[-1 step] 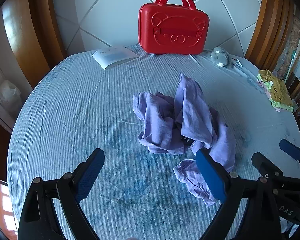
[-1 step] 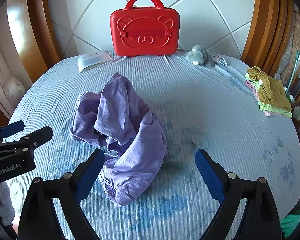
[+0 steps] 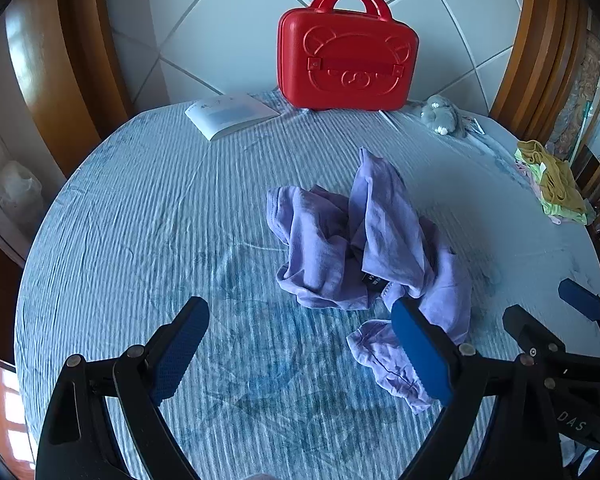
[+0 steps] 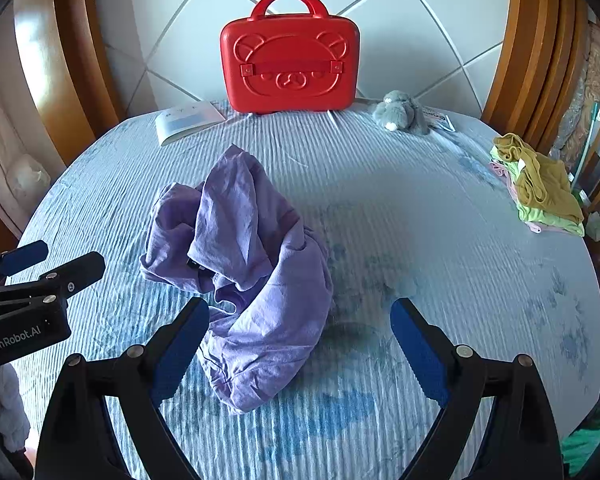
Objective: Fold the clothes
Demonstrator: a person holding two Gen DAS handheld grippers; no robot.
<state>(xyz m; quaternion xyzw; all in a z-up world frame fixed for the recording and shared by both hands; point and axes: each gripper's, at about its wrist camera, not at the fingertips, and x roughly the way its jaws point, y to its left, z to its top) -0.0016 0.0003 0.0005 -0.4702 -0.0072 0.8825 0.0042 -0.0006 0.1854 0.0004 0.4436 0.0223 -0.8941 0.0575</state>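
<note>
A crumpled purple garment [image 3: 380, 232] [image 4: 252, 232] lies in a heap in the middle of the blue striped cloth [image 3: 120, 220]. My left gripper [image 3: 300, 320] hovers open just in front of the heap, and its right finger overlaps the garment's near edge in the left wrist view. My right gripper [image 4: 300, 316] is open too, with the garment's near end between and ahead of its fingers. Neither holds anything. Each gripper shows in the other's view: the right gripper [image 3: 548, 308] at the right edge, the left gripper [image 4: 66, 258] at the left edge.
A red bear-face case [image 3: 346, 60] stands at the back against the tiled wall, with a white booklet [image 3: 228, 114] to its left and a grey plush toy [image 3: 440, 116] to its right. Folded yellow and green clothes [image 4: 540, 188] are stacked at the right edge. Wooden frames flank both sides.
</note>
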